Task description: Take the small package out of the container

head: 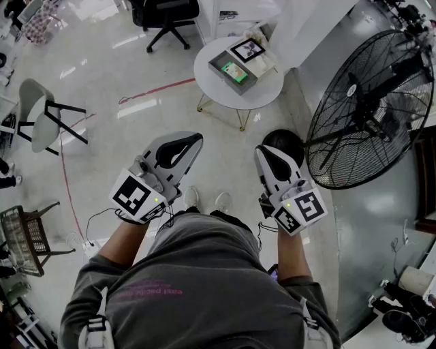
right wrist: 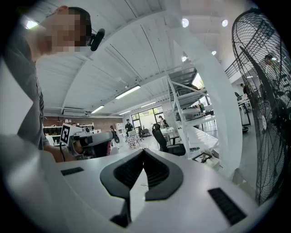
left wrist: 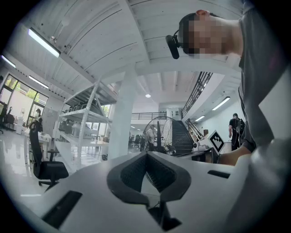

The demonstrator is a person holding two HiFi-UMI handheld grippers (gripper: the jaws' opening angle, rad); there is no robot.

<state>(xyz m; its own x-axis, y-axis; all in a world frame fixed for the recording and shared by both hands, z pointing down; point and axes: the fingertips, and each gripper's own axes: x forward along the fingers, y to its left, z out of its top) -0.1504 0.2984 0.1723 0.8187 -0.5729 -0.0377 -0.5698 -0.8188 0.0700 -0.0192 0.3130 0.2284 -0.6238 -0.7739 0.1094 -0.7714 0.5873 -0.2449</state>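
Ahead of me stands a round white table (head: 262, 85). On it lies a grey container (head: 223, 63) with a small green package (head: 234, 71) inside. I stand well back from it and hold both grippers level at waist height. My left gripper (head: 197, 138) is shut with nothing between its jaws, and its tips meet in the left gripper view (left wrist: 147, 154). My right gripper (head: 262, 151) is likewise shut and empty, its tips touching in the right gripper view (right wrist: 144, 150). Both point roughly toward the table, short of it.
A large black floor fan (head: 371, 102) stands close on the right, and a black round object (head: 283, 143) lies by the table. A marker card (head: 246, 49) lies beside the container. A grey chair (head: 41, 112), a wire rack (head: 24, 238) and an office chair (head: 167, 17) stand to the left and behind.
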